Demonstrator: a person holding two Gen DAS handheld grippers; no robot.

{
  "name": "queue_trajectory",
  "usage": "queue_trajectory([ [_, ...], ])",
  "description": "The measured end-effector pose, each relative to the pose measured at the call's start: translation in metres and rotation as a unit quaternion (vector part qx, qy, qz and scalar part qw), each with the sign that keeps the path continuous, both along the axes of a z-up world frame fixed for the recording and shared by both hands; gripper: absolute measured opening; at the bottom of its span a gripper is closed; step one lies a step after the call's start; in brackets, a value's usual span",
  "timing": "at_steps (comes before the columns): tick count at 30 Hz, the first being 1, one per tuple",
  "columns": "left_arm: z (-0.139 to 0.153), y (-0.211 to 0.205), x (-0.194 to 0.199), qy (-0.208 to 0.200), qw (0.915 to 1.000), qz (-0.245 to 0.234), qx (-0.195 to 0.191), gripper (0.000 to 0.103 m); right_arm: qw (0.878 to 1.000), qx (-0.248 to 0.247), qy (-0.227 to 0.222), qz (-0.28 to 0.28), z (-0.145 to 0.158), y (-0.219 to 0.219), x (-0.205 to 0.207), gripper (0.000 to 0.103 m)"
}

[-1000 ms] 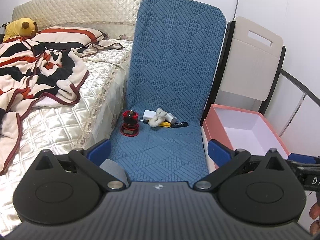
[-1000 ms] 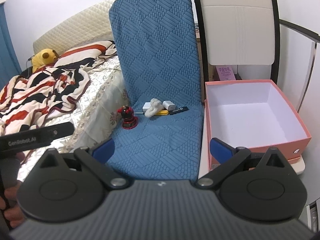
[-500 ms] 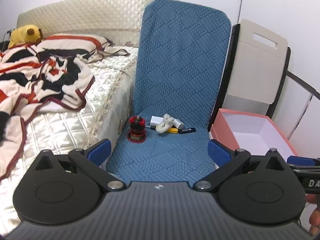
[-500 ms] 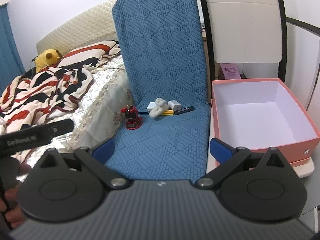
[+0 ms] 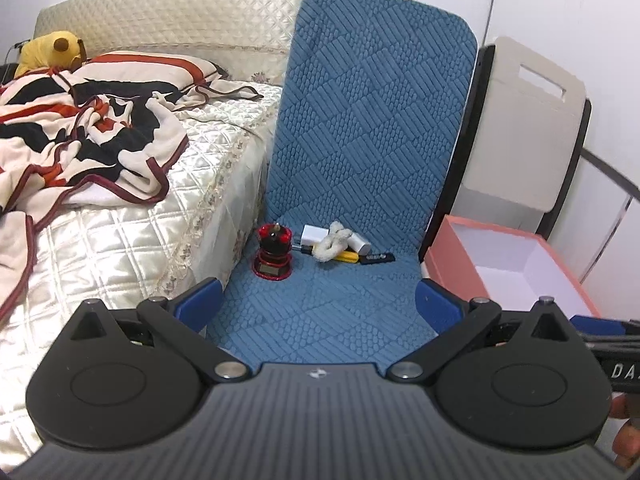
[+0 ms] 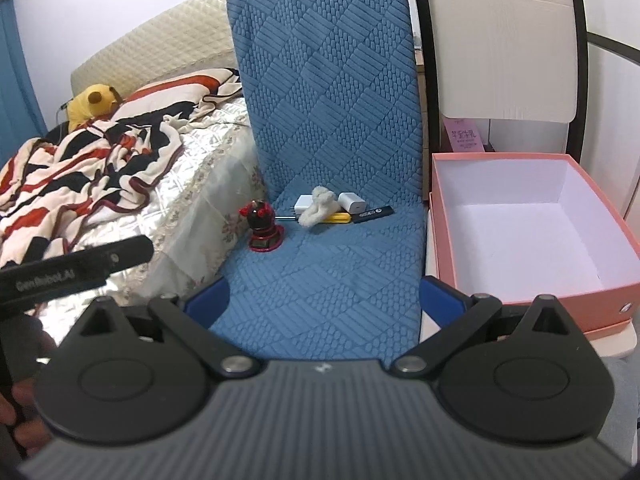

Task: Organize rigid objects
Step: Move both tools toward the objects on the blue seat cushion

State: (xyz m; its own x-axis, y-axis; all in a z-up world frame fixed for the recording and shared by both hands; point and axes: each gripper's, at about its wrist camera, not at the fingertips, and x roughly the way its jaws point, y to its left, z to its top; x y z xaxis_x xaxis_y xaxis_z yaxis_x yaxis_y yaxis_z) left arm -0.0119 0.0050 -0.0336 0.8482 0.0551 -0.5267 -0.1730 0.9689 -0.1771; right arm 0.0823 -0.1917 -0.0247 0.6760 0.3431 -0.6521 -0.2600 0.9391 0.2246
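Note:
On the blue padded seat (image 5: pixel 320 300) (image 6: pixel 320 280) stands a red and black toy figure (image 5: pixel 273 252) (image 6: pixel 262 228). Behind it lie a white charger (image 5: pixel 312 234) (image 6: pixel 303 202), a fluffy white toy (image 5: pixel 334 242) (image 6: pixel 318 206), a second white charger (image 6: pixel 352 202), a yellow-handled tool (image 5: pixel 346 256) (image 6: pixel 338 218) and a black USB stick (image 5: pixel 376 258) (image 6: pixel 372 213). An empty pink box (image 5: pixel 516 264) (image 6: pixel 532 236) sits to the right. My left gripper (image 5: pixel 318 300) and right gripper (image 6: pixel 322 294) are both open, well short of the objects.
A bed (image 5: pixel 120 232) with a quilted cover and a striped blanket (image 5: pixel 80 136) runs along the left, with a yellow plush (image 5: pixel 48 50) by the headboard. A beige chair back (image 6: pixel 500 40) stands behind the box. The other handheld gripper's body shows at each view's edge.
Both views have risen and pulled back slightly from the seat; the objects sit a little lower and smaller. Both grippers stay open and nothing on the seat has moved.

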Motion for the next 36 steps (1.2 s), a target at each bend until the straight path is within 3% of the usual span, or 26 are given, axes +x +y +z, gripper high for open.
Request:
queue_trajectory([
  [20, -0.03, -0.004, 0.012, 0.02, 0.9998, 0.002, 0.003, 0.103, 1.0, -0.003, 0.007, 0.003, -0.018, -0.008, 0.011, 0.103],
  [36, -0.055, 0.012, 0.063, 0.041, 0.9991, -0.004, -0.006, 0.103, 1.0, 0.003, 0.01, 0.005, -0.038, -0.007, 0.051, 0.103],
])
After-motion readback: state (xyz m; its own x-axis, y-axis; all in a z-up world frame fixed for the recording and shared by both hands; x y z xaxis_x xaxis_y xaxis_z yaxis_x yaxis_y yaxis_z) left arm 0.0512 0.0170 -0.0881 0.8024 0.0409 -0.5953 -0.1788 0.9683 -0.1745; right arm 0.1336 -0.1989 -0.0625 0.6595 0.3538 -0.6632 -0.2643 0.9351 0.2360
